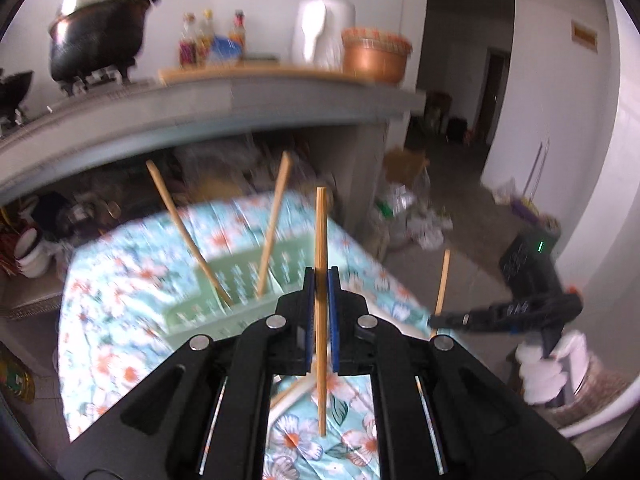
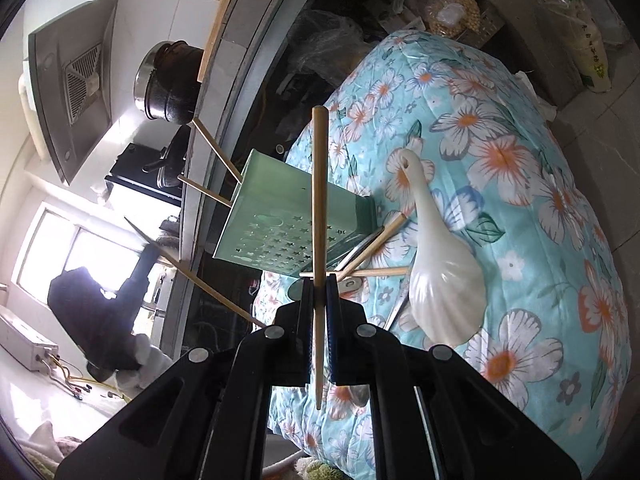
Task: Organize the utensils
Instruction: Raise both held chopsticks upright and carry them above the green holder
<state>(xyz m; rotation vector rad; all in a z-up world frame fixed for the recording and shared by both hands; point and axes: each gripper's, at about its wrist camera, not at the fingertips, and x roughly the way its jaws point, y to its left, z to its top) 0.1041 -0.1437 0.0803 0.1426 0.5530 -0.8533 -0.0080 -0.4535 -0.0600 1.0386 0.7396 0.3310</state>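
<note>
Each gripper pinches one chopstick.
The left gripper (image 1: 321, 280) and right gripper (image 2: 320, 284) are clamped on upright chopsticks; ahead of both stands the green holder (image 2: 276, 228), a white spoon (image 2: 436, 264) right of it.

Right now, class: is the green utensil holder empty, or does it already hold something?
Not empty. Two chopsticks stand slanted inside the green utensil holder, their tops sticking out above its rim.
</note>
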